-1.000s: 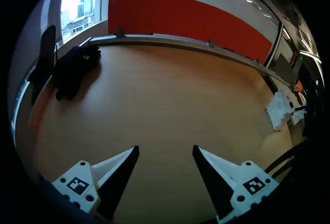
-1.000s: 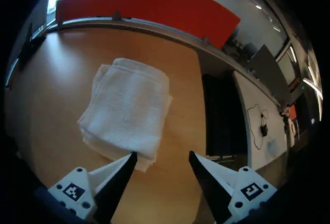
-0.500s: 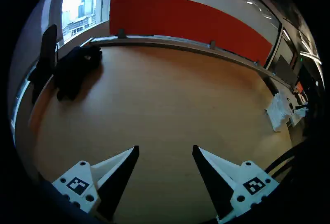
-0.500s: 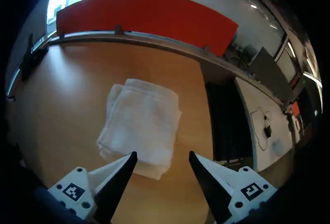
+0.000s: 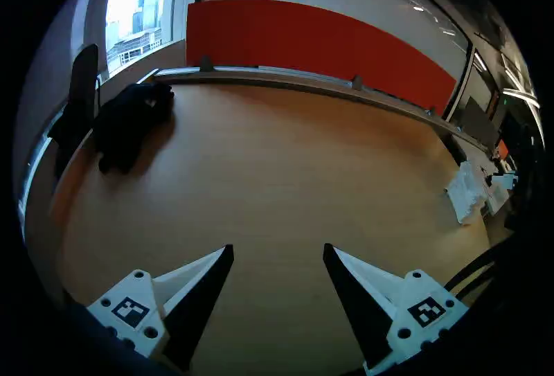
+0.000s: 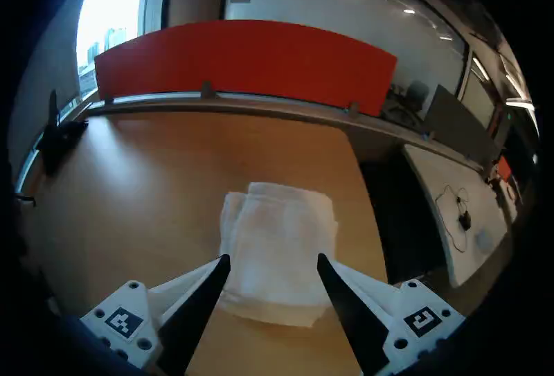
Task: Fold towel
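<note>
Towel (image 6: 280, 230) now sits lower, at 6 o'clock, folded, between the spread, empty fingers of your right gripper (image 6: 272, 260); left gripper (image 5: 277, 248) gapes too. Dipping lower could snag it and undo the folds.

An office: a wooden desk (image 6: 173, 168) with a red partition screen (image 6: 242, 57) along its far edge, neighbouring desks (image 6: 429, 175) beyond.

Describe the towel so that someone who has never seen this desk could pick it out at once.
Find the red partition behind the wooden desk. Near the desk's right edge lies the towel, folded into a pad. It is white and fluffy, unlike the black bundle at the far left corner.
</note>
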`<action>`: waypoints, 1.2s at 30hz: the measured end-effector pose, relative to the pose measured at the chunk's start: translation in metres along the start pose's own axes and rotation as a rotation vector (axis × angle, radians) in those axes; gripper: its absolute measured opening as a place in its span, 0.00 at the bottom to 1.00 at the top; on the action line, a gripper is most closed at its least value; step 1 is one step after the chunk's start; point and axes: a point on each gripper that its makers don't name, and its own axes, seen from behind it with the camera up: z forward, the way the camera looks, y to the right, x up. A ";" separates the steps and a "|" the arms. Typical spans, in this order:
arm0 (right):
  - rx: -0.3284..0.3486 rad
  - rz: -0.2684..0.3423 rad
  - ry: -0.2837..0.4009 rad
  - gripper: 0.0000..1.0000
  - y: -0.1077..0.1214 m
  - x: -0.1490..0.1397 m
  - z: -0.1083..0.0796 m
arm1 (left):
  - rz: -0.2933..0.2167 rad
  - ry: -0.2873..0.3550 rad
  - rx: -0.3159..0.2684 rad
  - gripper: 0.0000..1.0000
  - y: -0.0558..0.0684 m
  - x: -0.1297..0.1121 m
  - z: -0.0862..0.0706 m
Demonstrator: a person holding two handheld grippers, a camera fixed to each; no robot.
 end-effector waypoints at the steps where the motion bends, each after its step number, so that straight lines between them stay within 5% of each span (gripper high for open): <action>1: 0.000 0.009 0.010 0.97 -0.002 0.002 0.000 | 0.001 0.002 0.000 0.96 0.000 0.001 0.000; 9: -0.005 0.070 0.082 0.97 -0.019 0.016 0.001 | 0.009 0.026 -0.003 0.96 -0.002 0.010 0.000; 16: -0.016 0.088 0.229 0.97 -0.039 0.050 -0.011 | 0.023 0.076 -0.002 0.96 -0.004 0.029 0.003; 36: 0.009 0.155 0.535 0.97 -0.121 0.131 -0.043 | 0.118 0.404 -0.001 0.96 -0.004 0.129 -0.004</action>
